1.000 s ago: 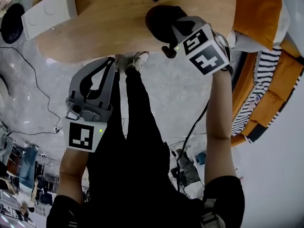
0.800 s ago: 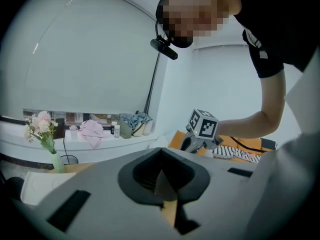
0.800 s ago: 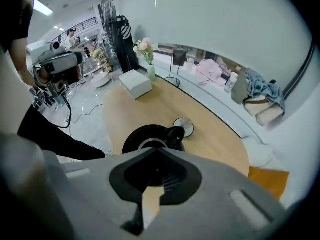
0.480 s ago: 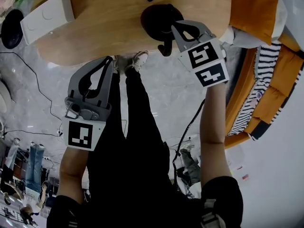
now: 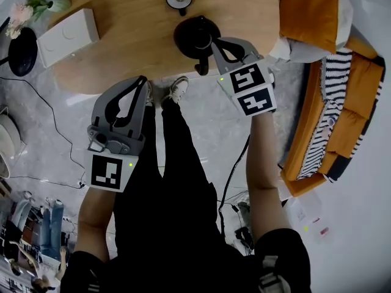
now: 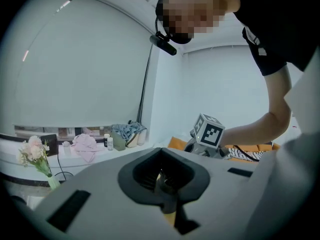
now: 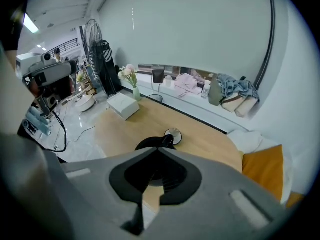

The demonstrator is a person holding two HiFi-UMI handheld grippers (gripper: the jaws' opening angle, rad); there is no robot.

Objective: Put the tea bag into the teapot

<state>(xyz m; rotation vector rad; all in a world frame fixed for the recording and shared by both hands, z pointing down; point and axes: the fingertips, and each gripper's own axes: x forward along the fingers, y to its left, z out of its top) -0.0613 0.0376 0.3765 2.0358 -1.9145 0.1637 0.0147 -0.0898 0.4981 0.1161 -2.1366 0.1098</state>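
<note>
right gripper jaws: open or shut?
Shut. The right gripper view shows the right gripper with tips touching, nothing between them; the teapot sits beyond.

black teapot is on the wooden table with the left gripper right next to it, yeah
Not quite. It is the right gripper that is next to the black teapot on the wooden table. The left gripper is off the table, over the floor. The head view shows this.

Smooth wooden table [image 5: 122, 47], matt grey plastic right hand-held gripper [image 5: 217, 43]
</note>
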